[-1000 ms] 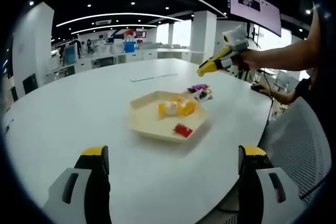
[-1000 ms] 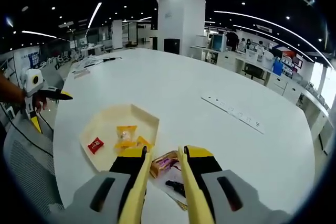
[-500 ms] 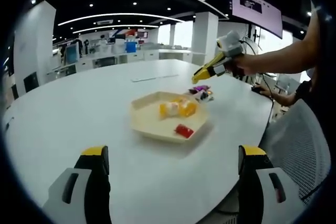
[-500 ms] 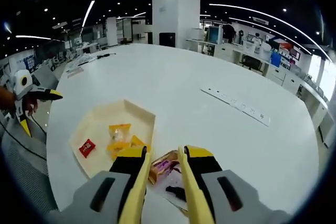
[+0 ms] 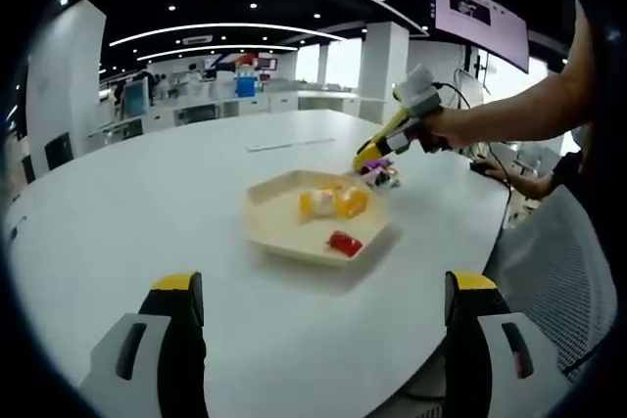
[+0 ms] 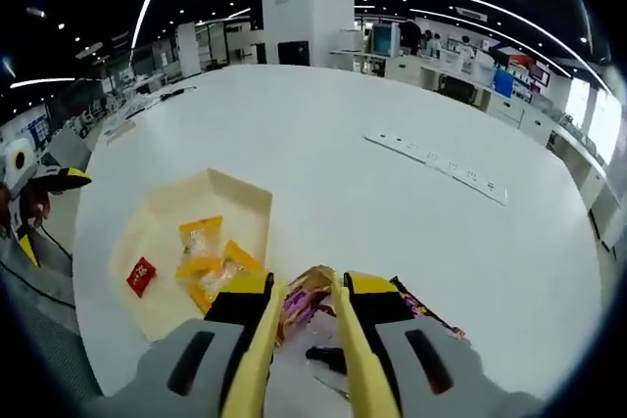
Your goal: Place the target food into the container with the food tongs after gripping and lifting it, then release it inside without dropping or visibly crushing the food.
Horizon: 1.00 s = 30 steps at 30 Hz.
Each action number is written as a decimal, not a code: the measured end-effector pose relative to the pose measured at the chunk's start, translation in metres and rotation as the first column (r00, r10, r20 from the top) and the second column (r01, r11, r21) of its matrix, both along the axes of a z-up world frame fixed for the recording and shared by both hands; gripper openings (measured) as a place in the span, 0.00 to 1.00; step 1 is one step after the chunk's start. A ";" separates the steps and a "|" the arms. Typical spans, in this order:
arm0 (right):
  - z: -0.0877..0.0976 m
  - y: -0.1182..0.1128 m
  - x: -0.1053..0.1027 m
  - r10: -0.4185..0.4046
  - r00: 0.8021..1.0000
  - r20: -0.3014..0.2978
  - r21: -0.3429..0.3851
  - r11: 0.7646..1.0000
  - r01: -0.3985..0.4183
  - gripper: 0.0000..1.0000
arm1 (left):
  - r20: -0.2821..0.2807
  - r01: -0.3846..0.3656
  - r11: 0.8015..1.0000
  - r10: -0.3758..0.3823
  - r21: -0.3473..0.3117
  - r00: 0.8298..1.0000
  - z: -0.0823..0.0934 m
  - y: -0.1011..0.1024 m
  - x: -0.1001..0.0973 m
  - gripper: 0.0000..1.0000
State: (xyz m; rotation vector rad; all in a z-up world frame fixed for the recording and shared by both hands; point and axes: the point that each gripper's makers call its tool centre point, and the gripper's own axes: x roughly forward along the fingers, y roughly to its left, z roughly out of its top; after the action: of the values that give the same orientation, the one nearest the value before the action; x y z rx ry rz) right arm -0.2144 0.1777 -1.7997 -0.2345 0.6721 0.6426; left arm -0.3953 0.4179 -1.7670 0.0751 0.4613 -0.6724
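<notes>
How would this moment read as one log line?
right gripper: over purple-brown snack packet, not closed | left gripper: open, idle | beige hexagonal tray: holds yellow and red packets

Left tool (image 5: 323, 305): jaws spread wide apart, level, holding nothing. Right tool (image 6: 304, 302): jaws nearly together with a narrow gap, angled downward. In the left gripper view, the person's forearm (image 5: 519, 115) extends it leftward.
</notes>
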 end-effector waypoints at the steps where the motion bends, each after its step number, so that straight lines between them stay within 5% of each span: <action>1: -0.002 0.001 -0.001 -0.003 1.000 -0.008 0.006 1.000 0.003 0.27 | -0.002 -0.001 1.000 0.001 0.001 1.000 -0.001 0.001 0.000 0.99; 11: -0.020 0.007 -0.009 0.000 0.998 -0.056 -0.028 1.000 -0.002 0.27 | -0.005 -0.001 1.000 0.001 0.000 1.000 -0.001 0.001 0.000 0.99; 30: -0.018 -0.015 -0.015 0.079 0.995 -0.064 -0.091 0.992 -0.085 0.27 | -0.003 0.006 1.000 -0.006 -0.006 1.000 0.000 -0.001 0.000 0.99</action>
State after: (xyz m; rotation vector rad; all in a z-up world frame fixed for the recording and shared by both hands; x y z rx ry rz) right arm -0.2294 0.1631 -1.8172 -0.3324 0.7542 0.6997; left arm -0.3956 0.4171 -1.7670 0.0696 0.4622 -0.6804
